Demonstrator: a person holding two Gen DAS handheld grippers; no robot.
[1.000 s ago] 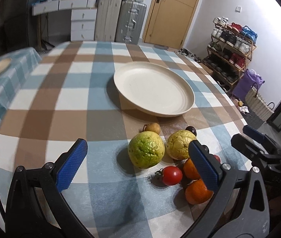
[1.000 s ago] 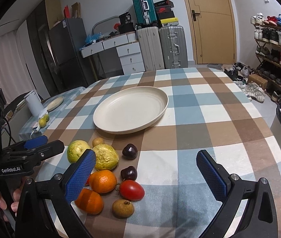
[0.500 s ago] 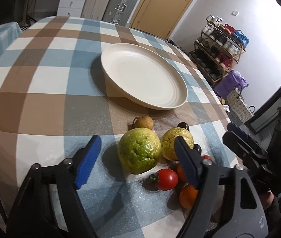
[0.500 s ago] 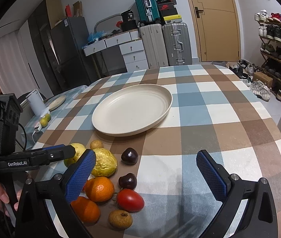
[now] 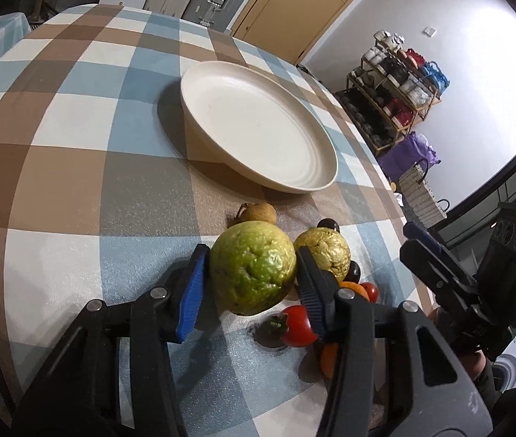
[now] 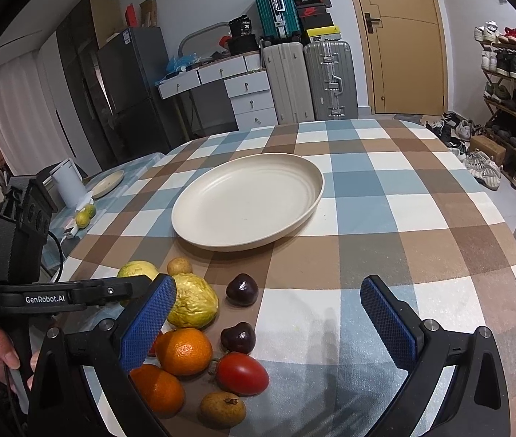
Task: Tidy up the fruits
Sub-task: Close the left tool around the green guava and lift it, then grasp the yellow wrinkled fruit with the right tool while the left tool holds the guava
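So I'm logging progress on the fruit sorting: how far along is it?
Barely started. Nothing looks done: the round cream plate holds no fruit. In hand: the left gripper has just been closing around the big green bumpy fruit, its blue pads against both sides. Left: the wrinkled yellow fruit, two oranges, tomatoes, dark plums and small brown fruits on the checked tablecloth. The right gripper is open, idle.

Behind the checked tablecloth you have two silver suitcases beside a white drawer unit. A wooden door stands right of them, and a shoe rack lines the right wall.
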